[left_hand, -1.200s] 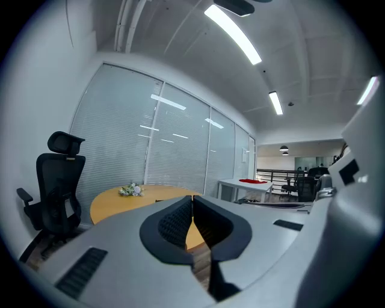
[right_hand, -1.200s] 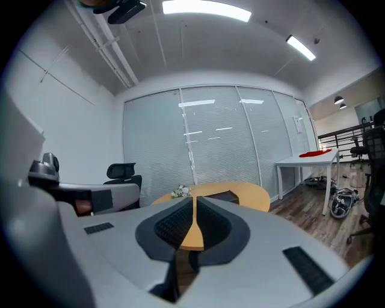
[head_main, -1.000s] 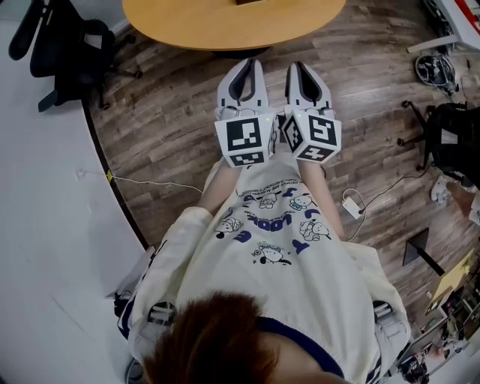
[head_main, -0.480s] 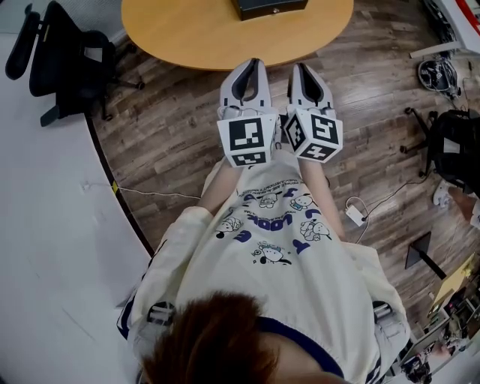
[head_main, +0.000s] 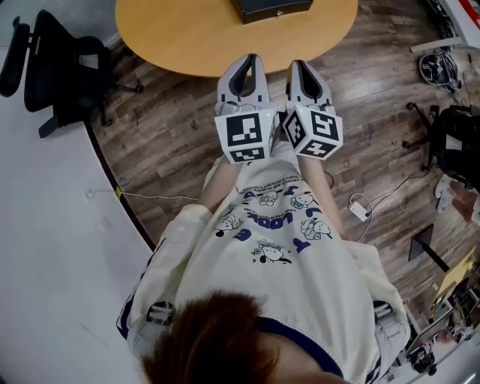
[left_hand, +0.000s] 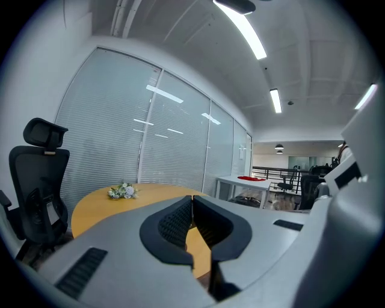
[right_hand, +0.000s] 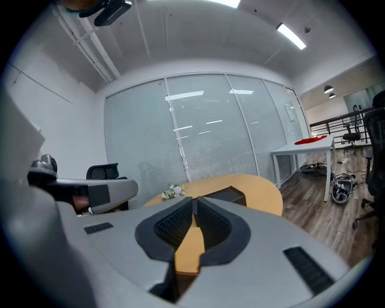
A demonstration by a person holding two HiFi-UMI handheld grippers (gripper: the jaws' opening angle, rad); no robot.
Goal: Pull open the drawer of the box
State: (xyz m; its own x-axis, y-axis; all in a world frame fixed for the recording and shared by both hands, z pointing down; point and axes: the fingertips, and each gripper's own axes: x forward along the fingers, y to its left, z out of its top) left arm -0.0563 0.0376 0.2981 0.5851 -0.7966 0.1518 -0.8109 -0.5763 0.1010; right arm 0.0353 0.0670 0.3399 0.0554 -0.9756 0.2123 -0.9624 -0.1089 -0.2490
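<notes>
The round wooden table [head_main: 187, 37] takes up the far side of the wood floor [head_main: 165, 135], with its near edge open for me to step up to. A black office chair [head_main: 60, 64] stands off to my left, out of the way. The dark box [head_main: 270, 7] sits further in on the table, ahead and slightly to my right. Its low front faces me, and I judge that to be the drawer side, though I cannot make out a handle. I hold my left gripper [head_main: 244, 64] and right gripper [head_main: 301, 69] side by side, nearly level and aimed at the table. Both pairs of jaws are pressed together on nothing. The box lies well beyond both tips, nearer the right one's line. A small bunch of flowers [left_hand: 123, 191] rests on the table's left part.
</notes>
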